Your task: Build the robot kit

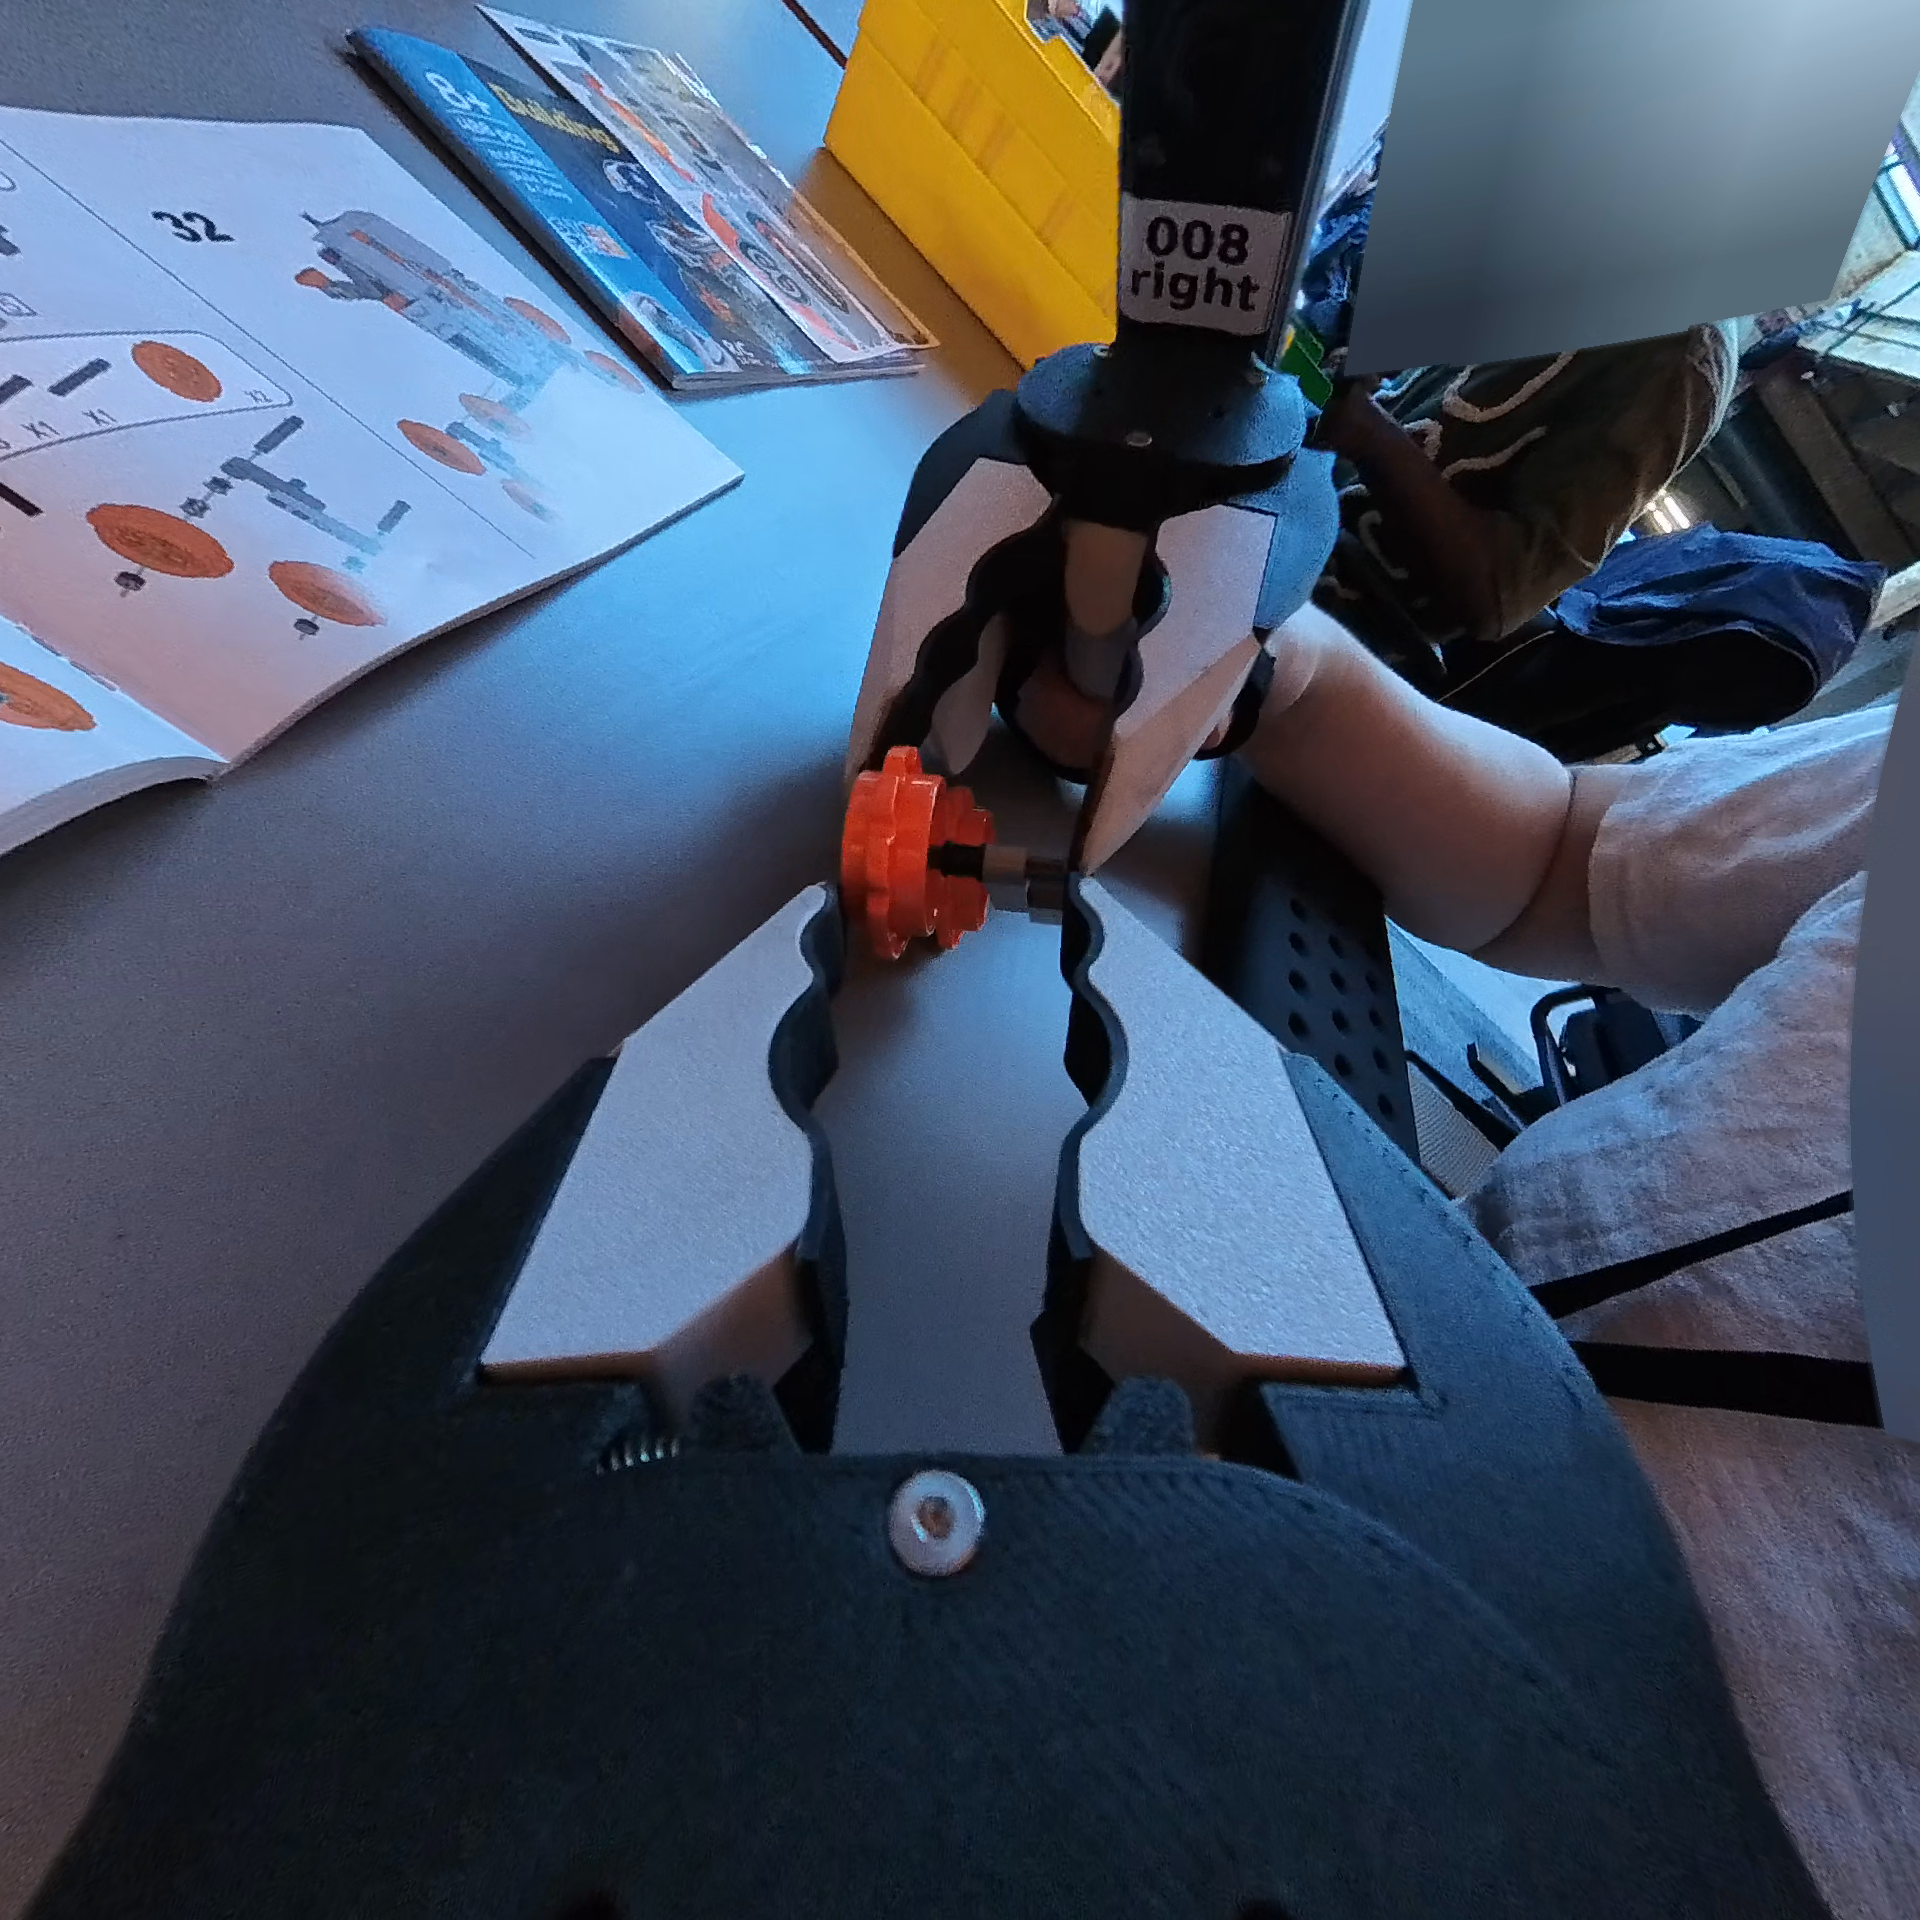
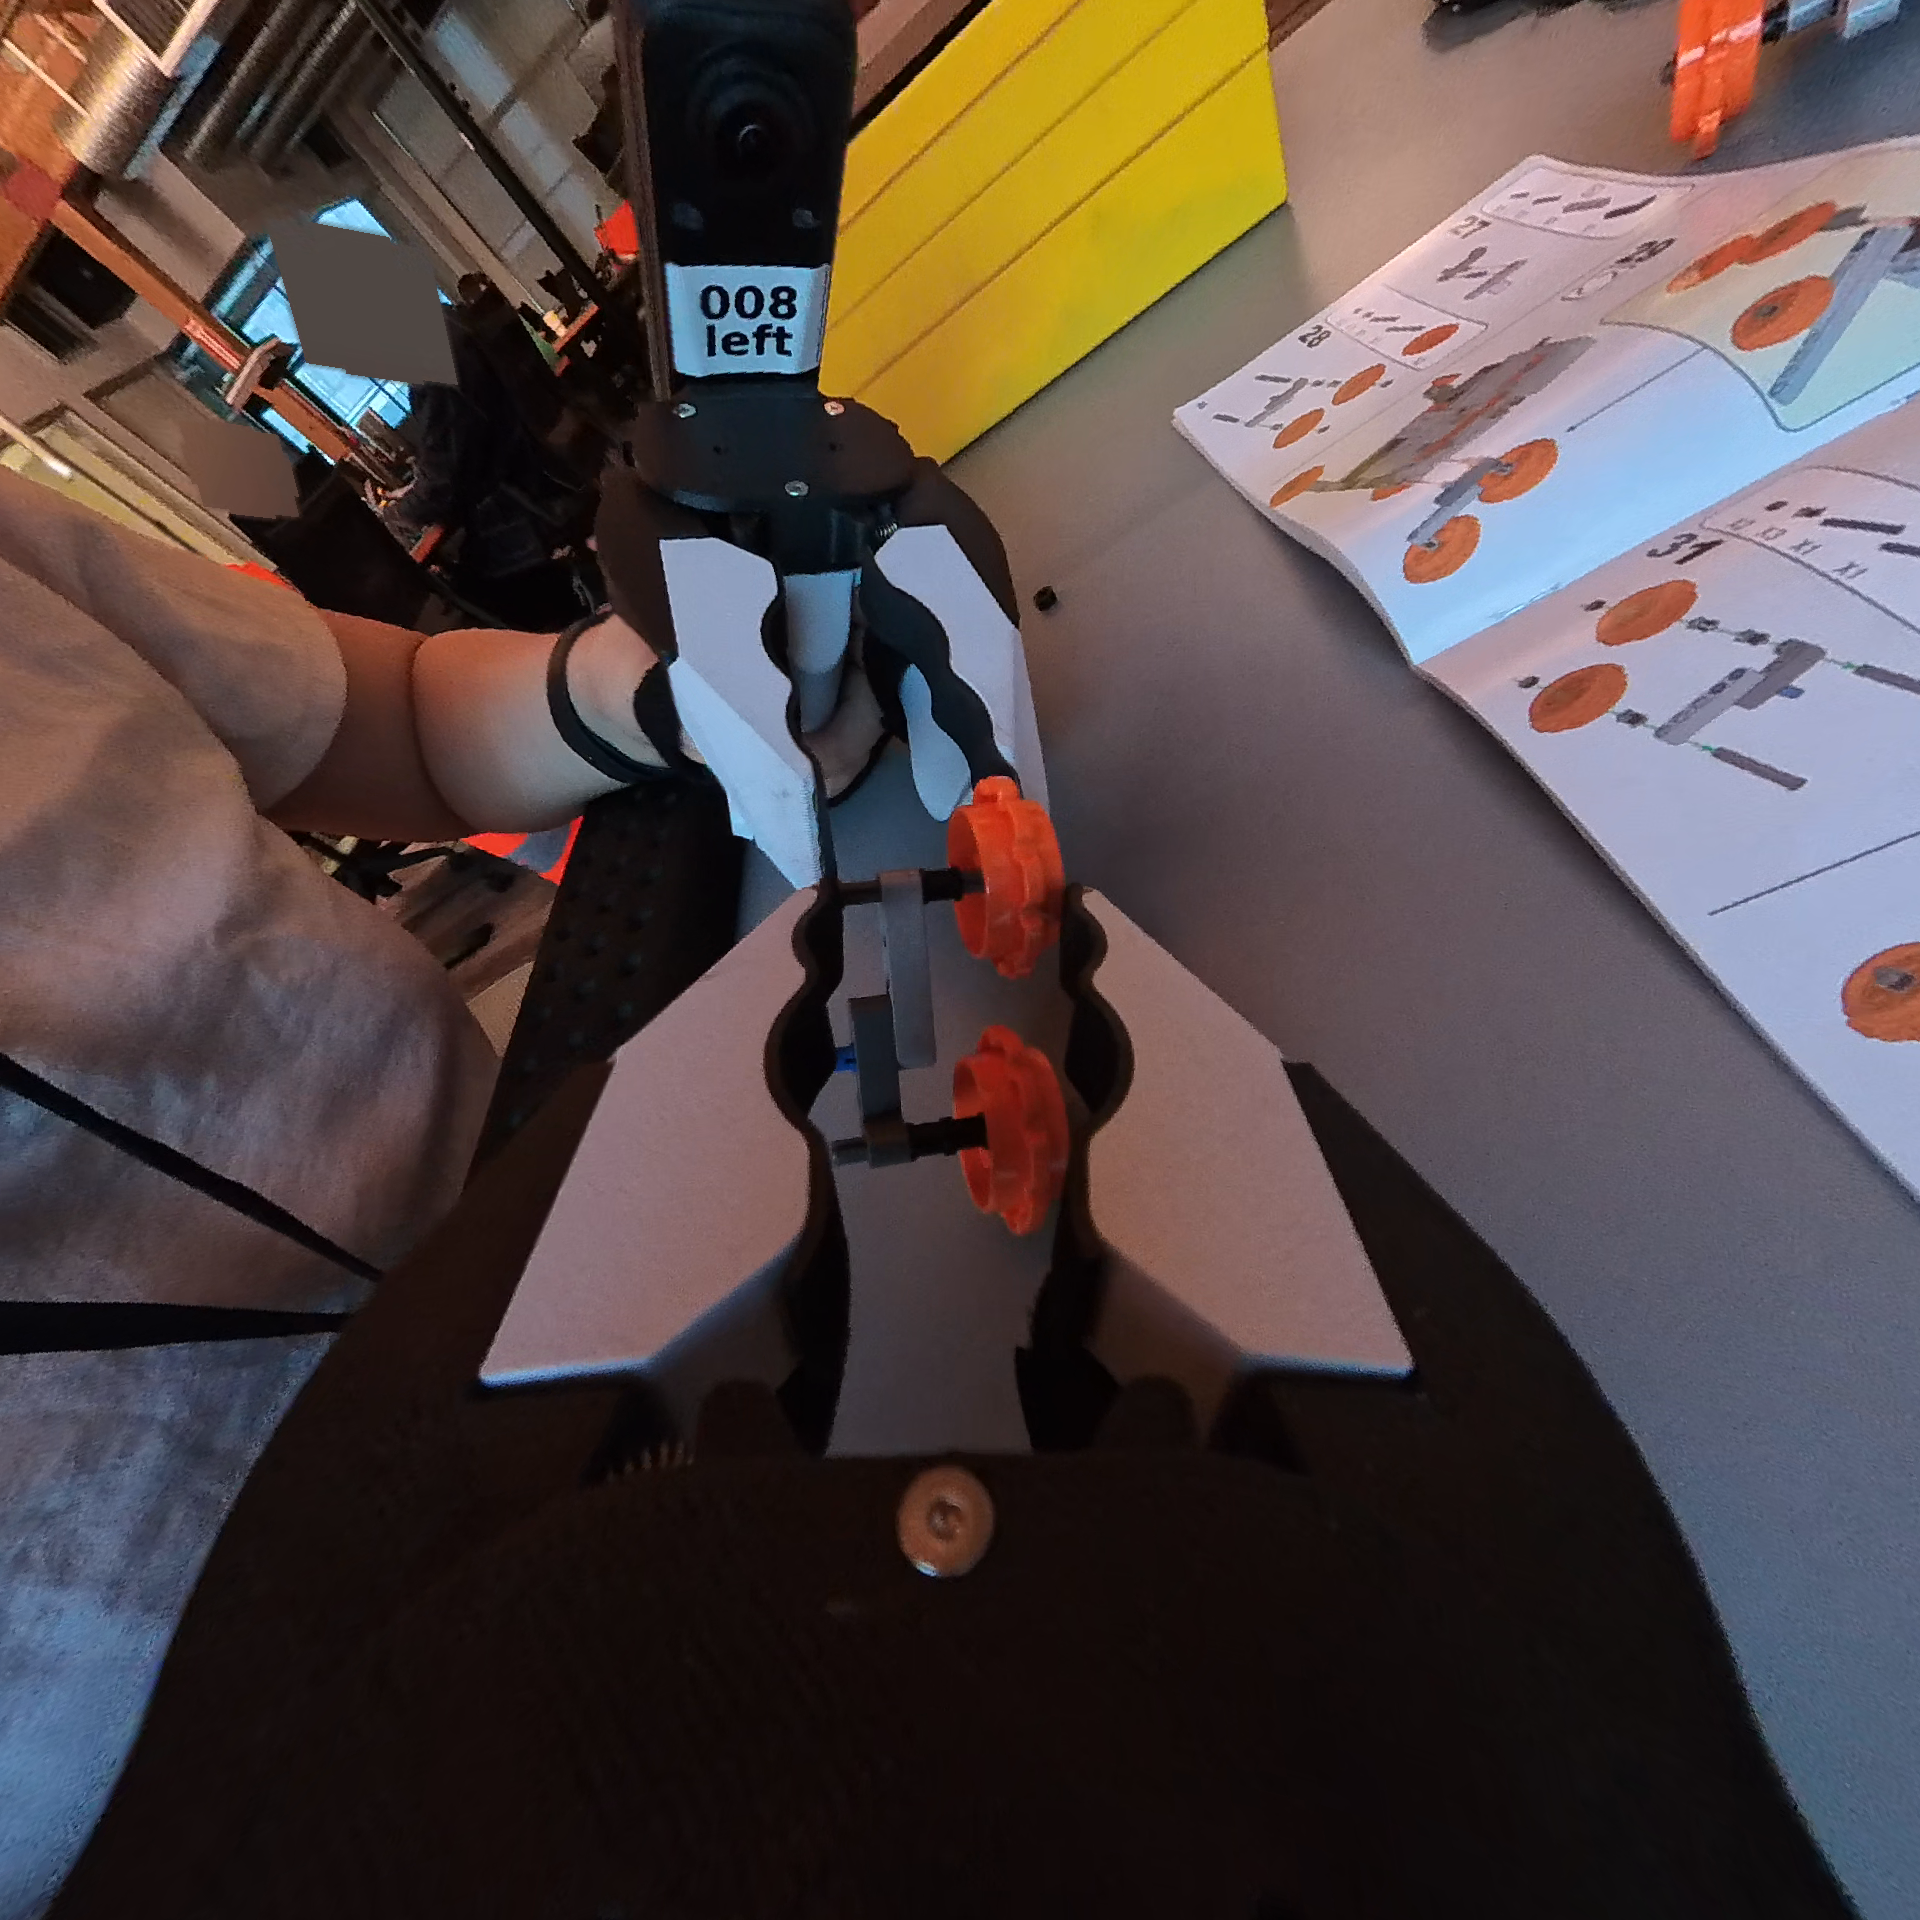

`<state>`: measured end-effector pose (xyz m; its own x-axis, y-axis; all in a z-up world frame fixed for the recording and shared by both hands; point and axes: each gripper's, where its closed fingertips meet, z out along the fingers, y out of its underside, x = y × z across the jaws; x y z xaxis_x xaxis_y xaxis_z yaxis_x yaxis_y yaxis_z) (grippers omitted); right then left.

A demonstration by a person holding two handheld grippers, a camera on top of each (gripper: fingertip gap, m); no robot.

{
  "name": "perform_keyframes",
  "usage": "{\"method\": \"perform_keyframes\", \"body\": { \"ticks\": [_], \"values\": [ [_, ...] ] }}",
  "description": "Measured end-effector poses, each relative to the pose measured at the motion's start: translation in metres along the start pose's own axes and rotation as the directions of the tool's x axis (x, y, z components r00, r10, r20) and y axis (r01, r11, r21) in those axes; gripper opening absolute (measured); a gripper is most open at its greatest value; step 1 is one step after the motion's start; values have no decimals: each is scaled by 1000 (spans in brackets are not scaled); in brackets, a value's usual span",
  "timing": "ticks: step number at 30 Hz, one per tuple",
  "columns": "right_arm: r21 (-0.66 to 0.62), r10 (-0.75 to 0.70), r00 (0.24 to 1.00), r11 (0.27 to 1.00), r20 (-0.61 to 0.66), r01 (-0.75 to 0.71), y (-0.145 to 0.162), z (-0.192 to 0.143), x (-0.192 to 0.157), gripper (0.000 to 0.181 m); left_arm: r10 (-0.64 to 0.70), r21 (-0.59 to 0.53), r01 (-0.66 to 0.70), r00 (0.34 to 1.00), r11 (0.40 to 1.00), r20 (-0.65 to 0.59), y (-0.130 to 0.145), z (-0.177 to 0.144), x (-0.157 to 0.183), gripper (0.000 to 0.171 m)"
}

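A small brick assembly (image 2: 904,997) has two orange toothed wheels on black axles joined by grey beams. It lies between the fingers of my right gripper (image 2: 951,904); the axle ends meet one finger and the wheels meet the other. My left gripper (image 2: 904,842) comes from the opposite side, its tips straddling the upper axle and wheel. In the left wrist view the assembly (image 1: 914,857) sits at the tips of my left gripper (image 1: 951,899), tip to tip with my right gripper (image 1: 977,821). The wheels overlap there. Both grippers are part closed on it, just above the grey table (image 1: 520,935).
An open instruction booklet (image 1: 312,416) (image 2: 1558,540) lies on the table, with a second closed booklet (image 1: 644,208) and a yellow box (image 1: 966,135) (image 2: 1039,208) behind. A black perforated strip (image 1: 1320,935) runs along the table edge. An orange model (image 2: 1714,62) stands far off. A small black piece (image 2: 1046,598) lies loose. Left and right tips are no more than a few centimetres apart.
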<state>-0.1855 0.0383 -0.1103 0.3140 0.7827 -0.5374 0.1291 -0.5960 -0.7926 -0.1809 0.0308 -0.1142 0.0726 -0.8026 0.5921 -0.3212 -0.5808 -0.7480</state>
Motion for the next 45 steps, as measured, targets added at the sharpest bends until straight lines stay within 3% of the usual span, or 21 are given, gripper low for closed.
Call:
{"method": "perform_keyframes", "body": {
  "ticks": [45],
  "values": [
    [19, -34, 999, 999, -24, 35, 1, 2, 0, 37, 30, -4, -29, 999, 1000, 37, 1, -2, -2, 36]
  ]
}}
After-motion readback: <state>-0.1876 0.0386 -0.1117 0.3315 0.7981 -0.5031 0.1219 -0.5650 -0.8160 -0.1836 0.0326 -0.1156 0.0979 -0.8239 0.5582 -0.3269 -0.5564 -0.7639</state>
